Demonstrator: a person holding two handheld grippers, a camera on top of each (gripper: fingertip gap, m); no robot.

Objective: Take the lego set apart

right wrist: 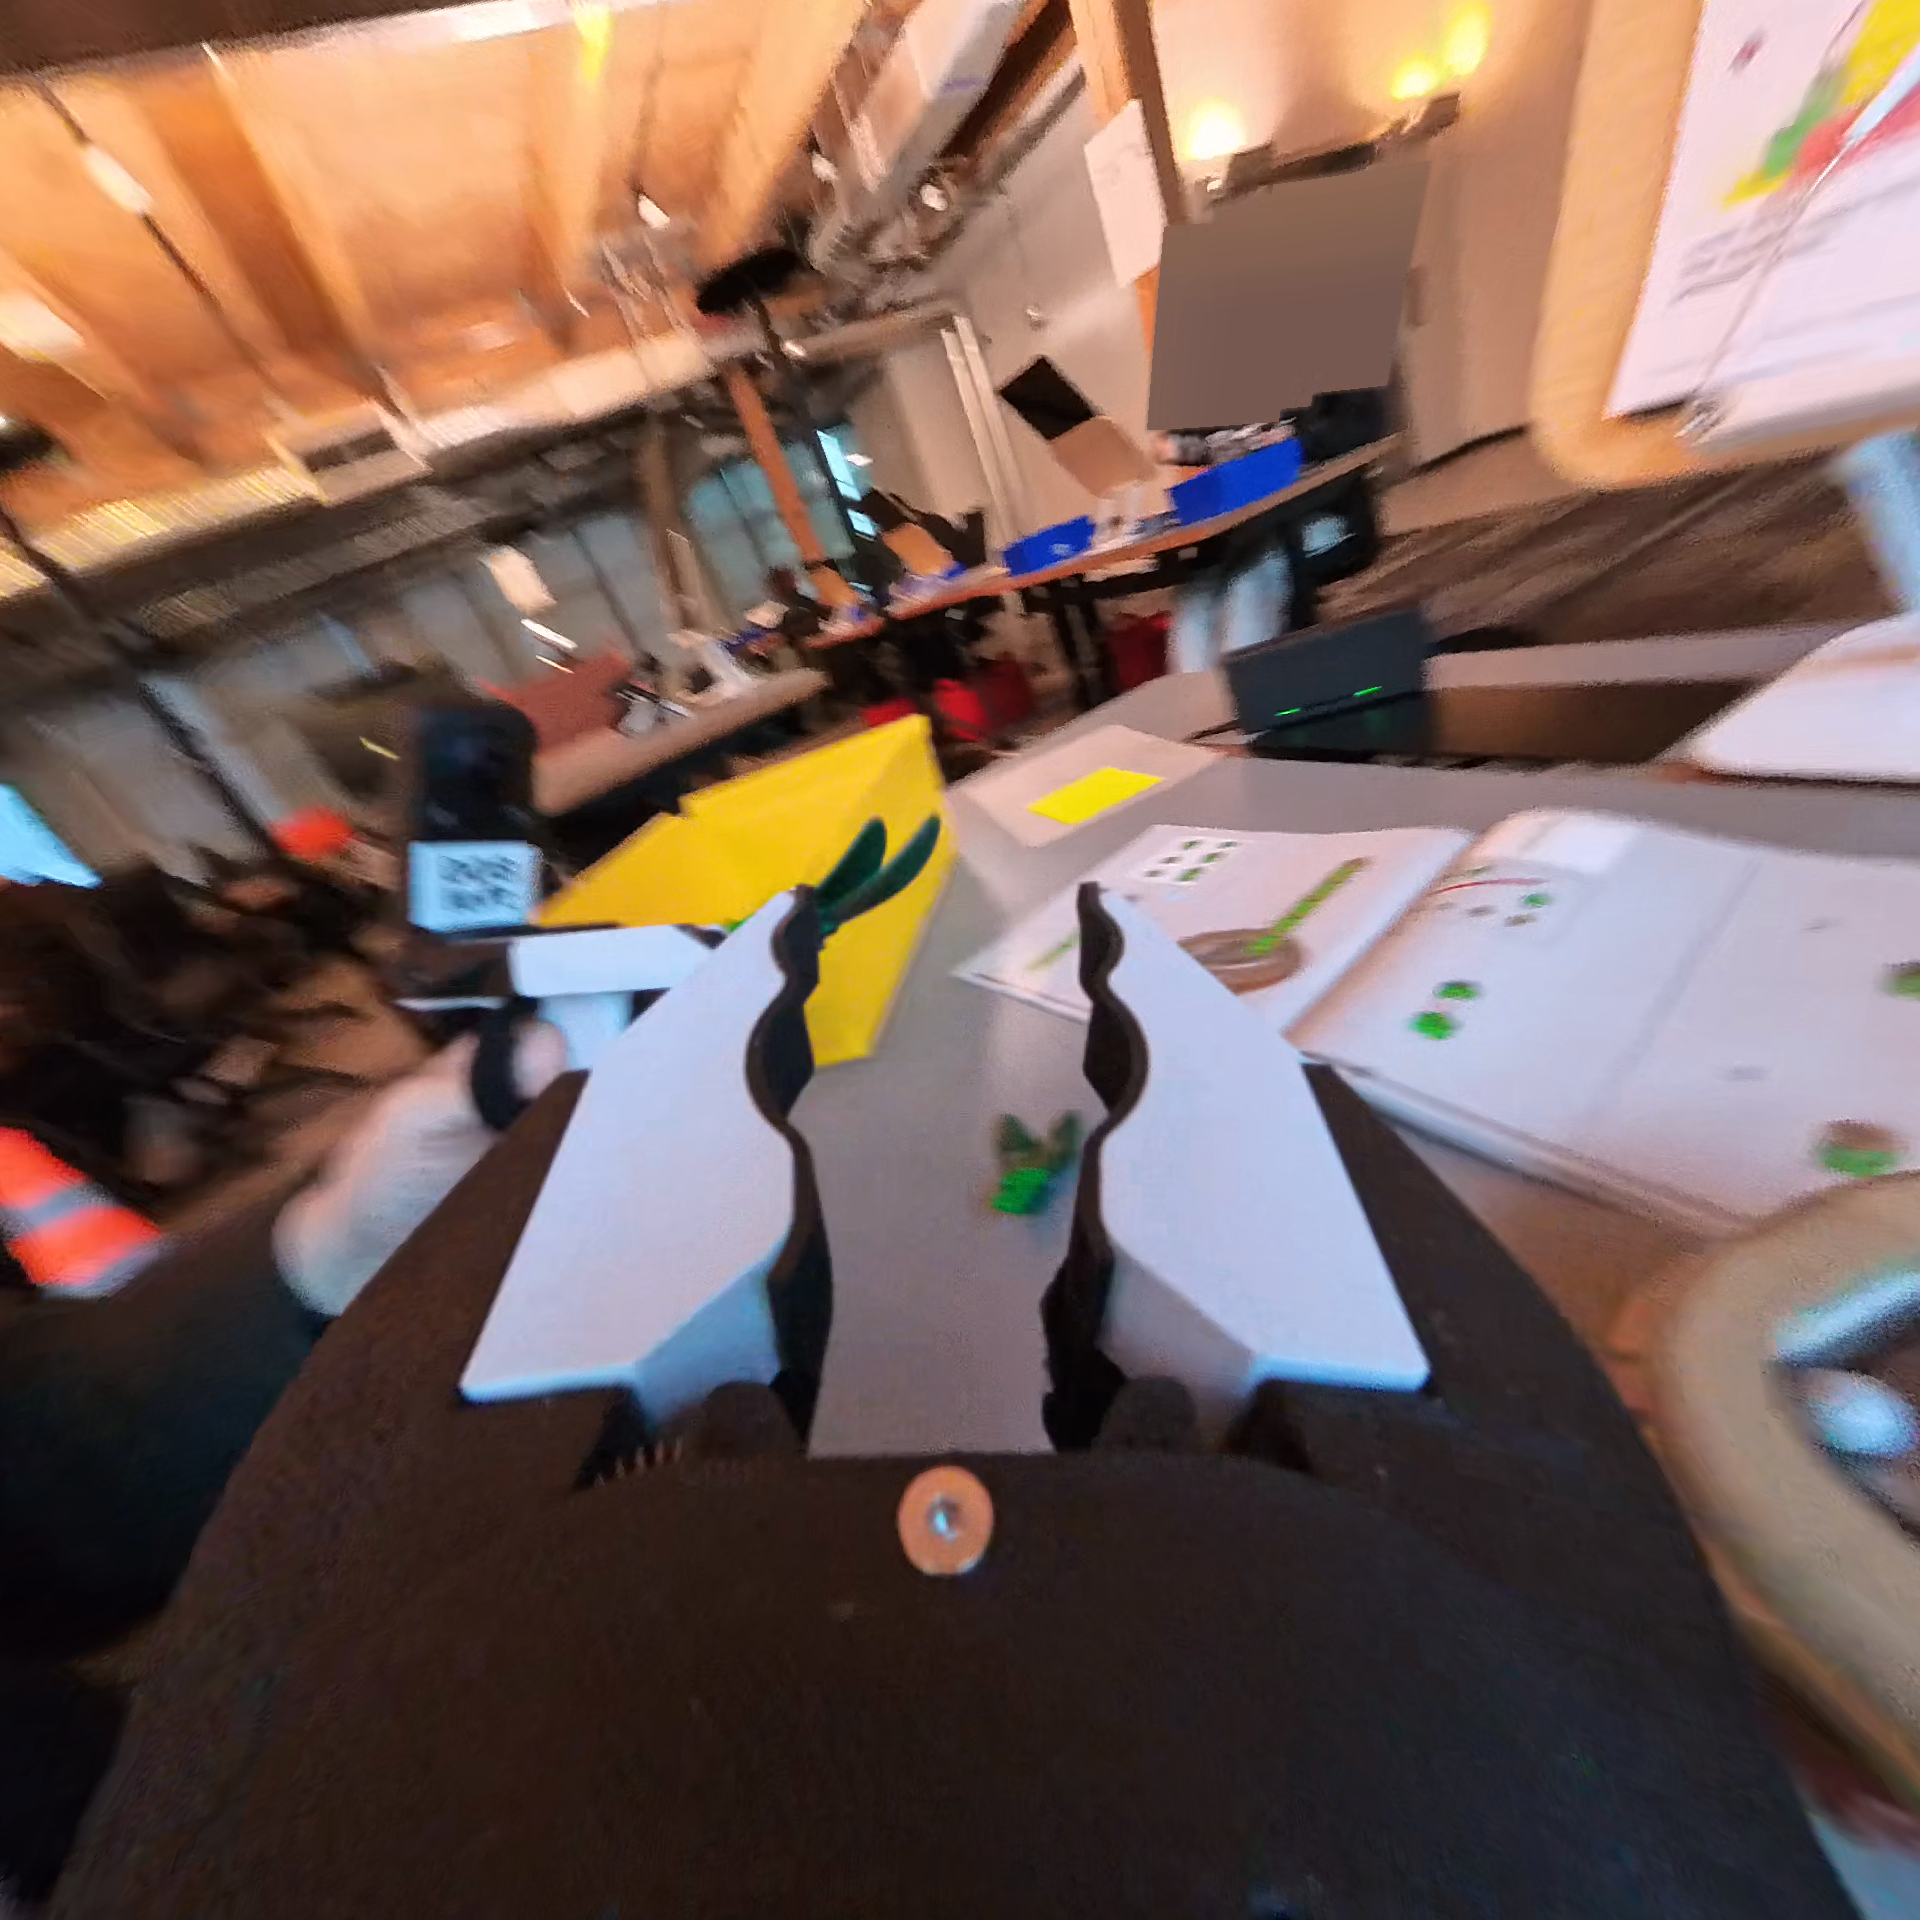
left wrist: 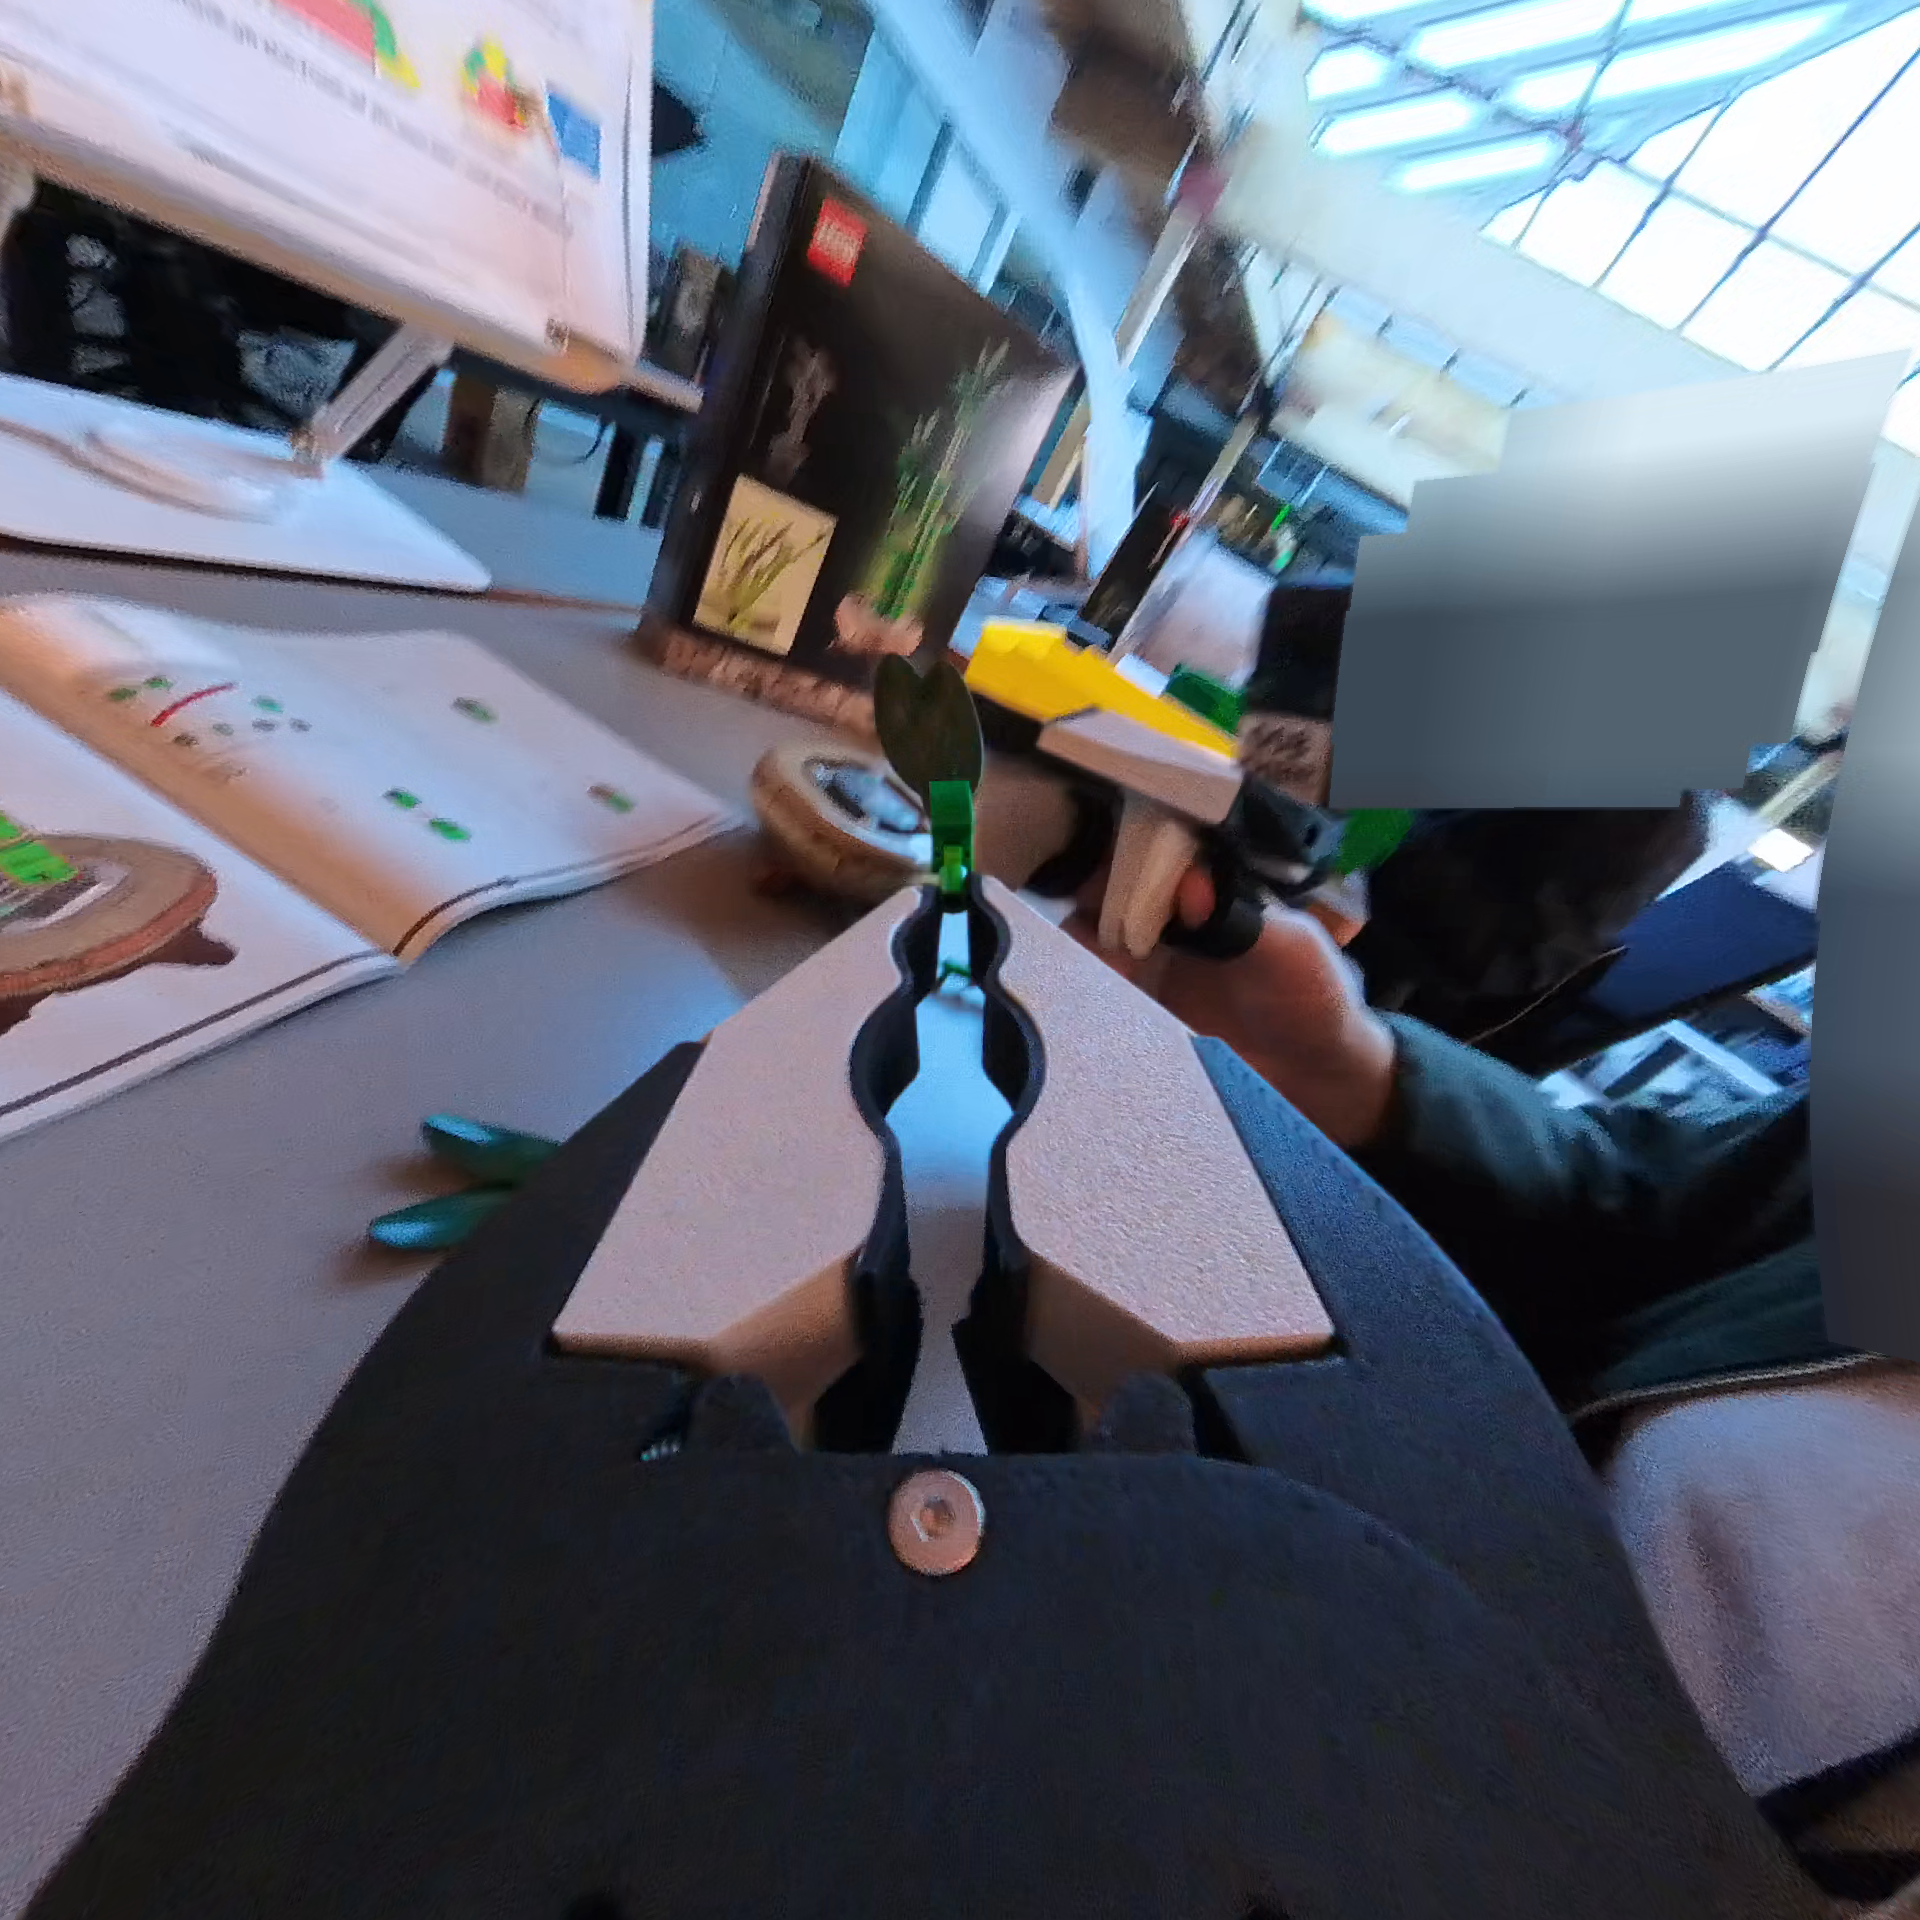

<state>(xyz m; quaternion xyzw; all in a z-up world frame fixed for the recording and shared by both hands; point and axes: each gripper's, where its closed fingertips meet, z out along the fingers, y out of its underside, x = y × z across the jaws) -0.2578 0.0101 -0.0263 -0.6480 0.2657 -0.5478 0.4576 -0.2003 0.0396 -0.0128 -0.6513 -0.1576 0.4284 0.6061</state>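
My left gripper [left wrist: 951, 899] is shut on a small bright green lego stem [left wrist: 951, 821] with dark green leaves [left wrist: 928, 727] on top, held above the table. The stem's leaves also show in the right wrist view [right wrist: 878, 868], in front of the yellow bin. My right gripper [right wrist: 940, 914] is open and empty, low over the grey table [right wrist: 914, 1299]. A loose green lego piece [right wrist: 1029, 1169] lies on the table between its fingers. The round tan lego base [left wrist: 831, 821] stands behind the held stem and shows blurred at lower right [right wrist: 1818, 1403].
An open instruction booklet [left wrist: 364, 779] lies to the left. Two dark green leaves [left wrist: 468, 1184] lie on the table. A yellow bin [right wrist: 769, 862] and the black set box [left wrist: 852, 447] stand at the back. A hand holds the right gripper [left wrist: 1143, 790].
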